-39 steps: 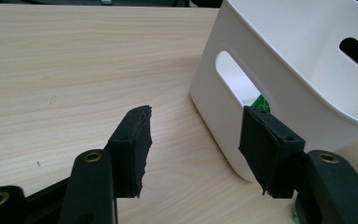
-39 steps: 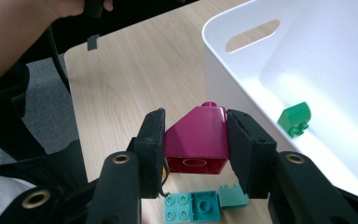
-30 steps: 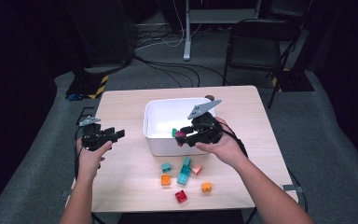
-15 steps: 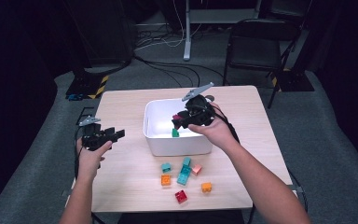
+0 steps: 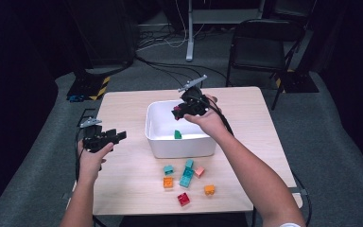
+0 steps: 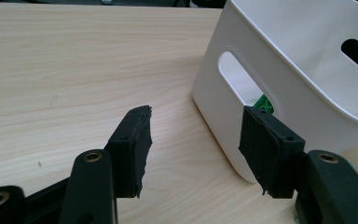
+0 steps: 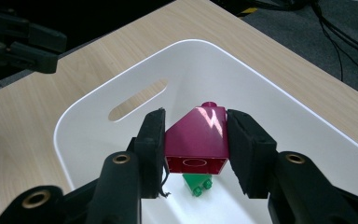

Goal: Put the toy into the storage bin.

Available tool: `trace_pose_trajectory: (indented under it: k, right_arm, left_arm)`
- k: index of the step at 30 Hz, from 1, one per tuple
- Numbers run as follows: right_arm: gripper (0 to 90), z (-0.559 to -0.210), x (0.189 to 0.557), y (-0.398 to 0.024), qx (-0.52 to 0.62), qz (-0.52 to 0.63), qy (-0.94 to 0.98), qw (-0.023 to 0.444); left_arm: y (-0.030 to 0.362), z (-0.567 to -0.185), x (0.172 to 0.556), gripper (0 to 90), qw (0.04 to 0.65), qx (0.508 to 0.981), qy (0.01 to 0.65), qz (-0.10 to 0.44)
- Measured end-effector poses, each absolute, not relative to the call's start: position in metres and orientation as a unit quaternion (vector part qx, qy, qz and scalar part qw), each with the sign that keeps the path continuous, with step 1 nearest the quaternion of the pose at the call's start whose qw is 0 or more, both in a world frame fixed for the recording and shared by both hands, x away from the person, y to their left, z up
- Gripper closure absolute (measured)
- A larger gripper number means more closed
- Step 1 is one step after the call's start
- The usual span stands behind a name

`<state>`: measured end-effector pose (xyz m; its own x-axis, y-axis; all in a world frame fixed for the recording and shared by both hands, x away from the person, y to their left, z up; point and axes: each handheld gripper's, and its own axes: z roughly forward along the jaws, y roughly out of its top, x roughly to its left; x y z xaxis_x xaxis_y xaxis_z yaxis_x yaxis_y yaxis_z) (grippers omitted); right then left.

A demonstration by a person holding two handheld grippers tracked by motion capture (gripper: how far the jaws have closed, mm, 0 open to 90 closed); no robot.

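Note:
My right gripper (image 7: 195,147) is shut on a magenta sloped brick (image 7: 198,140) and holds it above the inside of the white bin (image 7: 93,116). From above, that gripper (image 5: 182,112) hangs over the bin's (image 5: 182,146) far side. A green brick (image 5: 177,135) lies on the bin floor, and the right gripper view has it just below the magenta one (image 7: 196,183). My left gripper (image 5: 116,137) hovers over the table left of the bin. Its jaws stand open with nothing between them (image 6: 193,144), and the bin's handle slot (image 6: 237,79) is just ahead.
Several loose bricks lie on the wooden table (image 5: 123,113) in front of the bin: teal (image 5: 187,176), orange (image 5: 168,182), red (image 5: 184,198), another orange (image 5: 209,189) and a pink one (image 5: 199,171). A black chair (image 5: 260,47) stands behind the table.
My right gripper has carried the magenta brick from the bin's near right side up and back over the bin's interior. The left gripper has stayed put.

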<state>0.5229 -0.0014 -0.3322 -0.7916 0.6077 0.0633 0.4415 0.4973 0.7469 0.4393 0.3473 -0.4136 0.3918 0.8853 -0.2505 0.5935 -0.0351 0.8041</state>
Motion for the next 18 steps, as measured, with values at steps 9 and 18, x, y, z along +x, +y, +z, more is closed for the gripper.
trace_pose_trajectory:
  k: [9, 18]
  right_arm:
    - [58.3, -0.350, 0.545, 0.011, 0.310, 0.390, 0.861, 0.101]
    - [58.2, -0.359, 0.555, 0.019, 0.302, 0.389, 0.863, 0.115]
  left_arm:
    - [0.349, -0.416, 0.441, 42.8, 0.452, 0.699, 0.532, 0.158]
    - [0.350, -0.417, 0.442, 42.8, 0.450, 0.699, 0.533, 0.156]
